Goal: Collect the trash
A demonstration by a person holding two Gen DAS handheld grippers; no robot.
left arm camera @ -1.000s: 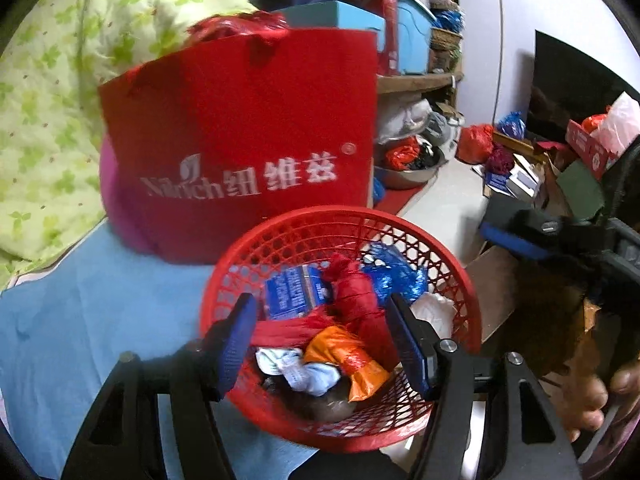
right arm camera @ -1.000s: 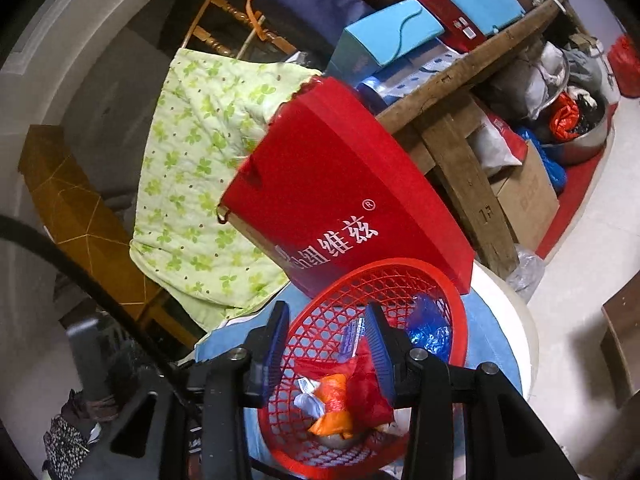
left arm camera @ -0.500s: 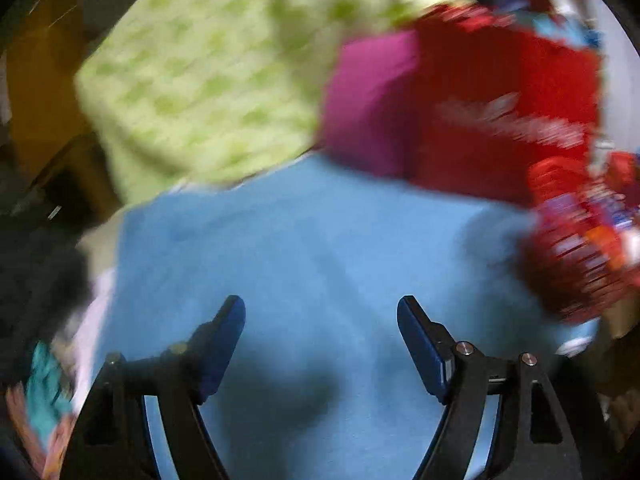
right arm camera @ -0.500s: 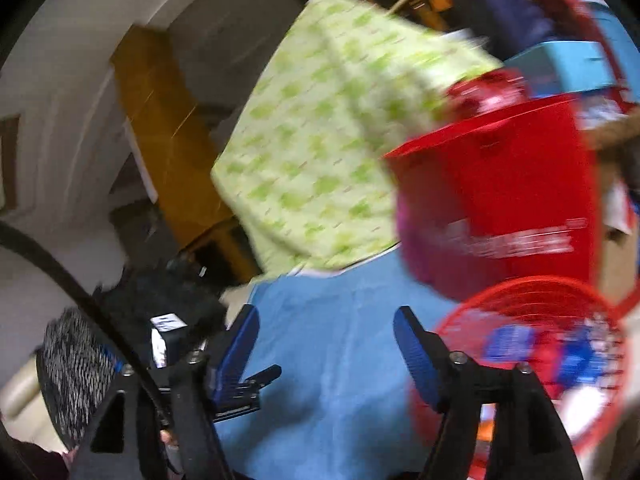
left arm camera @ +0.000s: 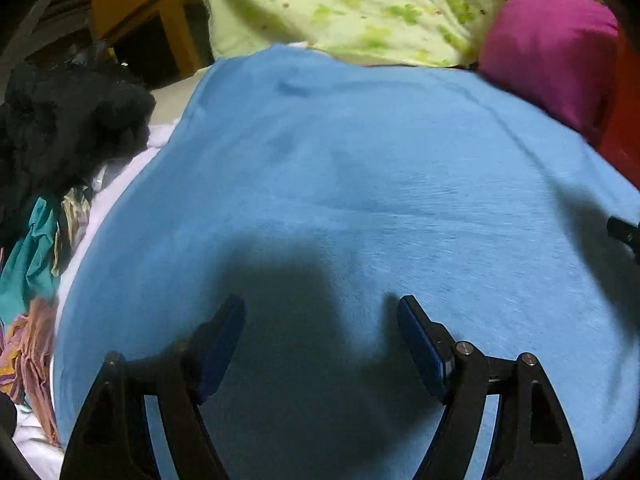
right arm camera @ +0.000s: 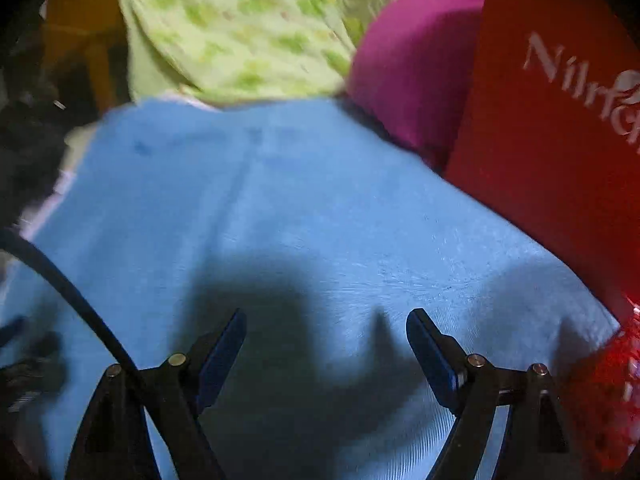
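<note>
My left tool [left arm camera: 320, 320] hangs wide apart with nothing between its pads — only the blue cloth [left arm camera: 360, 184] on the worktop below, darkened by the tool's shadow. My right tool [right arm camera: 325, 334] is empty too, its jaws opening over the same cloth. The red basket [right arm camera: 608, 392] with the trash sits blurred at my right edge, just beside the red bag [right arm camera: 552, 128]. Beyond lie a magenta cushion [left arm camera: 548, 52] and a green-patterned fabric [left arm camera: 360, 4].

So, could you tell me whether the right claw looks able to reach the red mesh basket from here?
Probably yes: the red mesh basket sits just right of the opening, empty right claw, nothing between them.
</note>
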